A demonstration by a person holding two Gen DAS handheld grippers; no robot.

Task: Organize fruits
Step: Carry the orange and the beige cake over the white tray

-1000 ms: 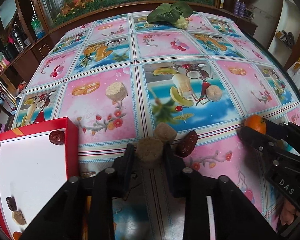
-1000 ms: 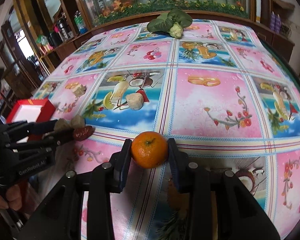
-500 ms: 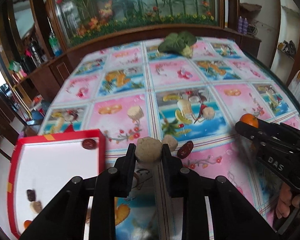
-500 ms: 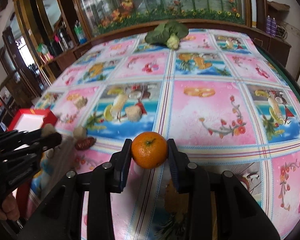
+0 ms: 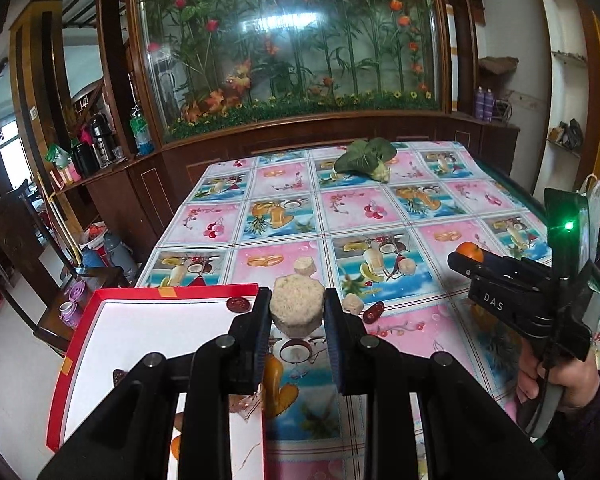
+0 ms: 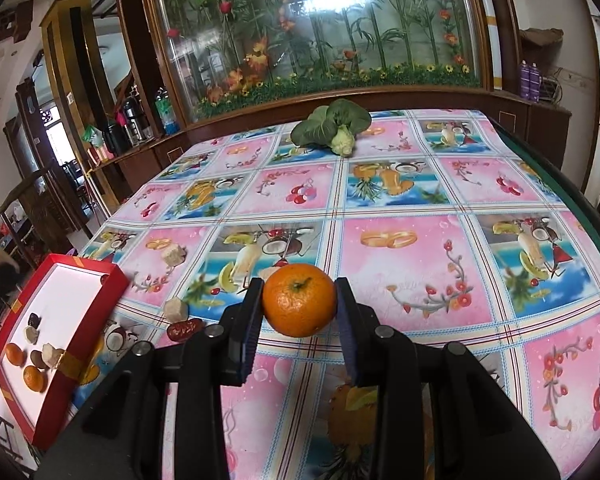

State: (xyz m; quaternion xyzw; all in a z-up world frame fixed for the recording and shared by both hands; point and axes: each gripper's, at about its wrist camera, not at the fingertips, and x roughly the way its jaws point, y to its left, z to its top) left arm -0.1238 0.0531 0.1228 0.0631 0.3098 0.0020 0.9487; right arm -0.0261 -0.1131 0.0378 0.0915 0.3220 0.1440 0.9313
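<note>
My left gripper is shut on a beige crumbly block, held above the table beside the right rim of the red box. My right gripper is shut on an orange tangerine, held above the table's front middle; the tangerine also shows in the left wrist view. The red box holds two tangerines, dates and beige blocks. On the cloth lie a red date, a beige block, and another block.
A leafy green vegetable lies at the table's far end. The fruit-print tablecloth covers the table. A wooden cabinet with a glass plant display stands behind. The table's right edge drops off to the floor.
Both grippers have risen from the table with their loads. The left one lifted its block away from the date and second block, toward the red box.
</note>
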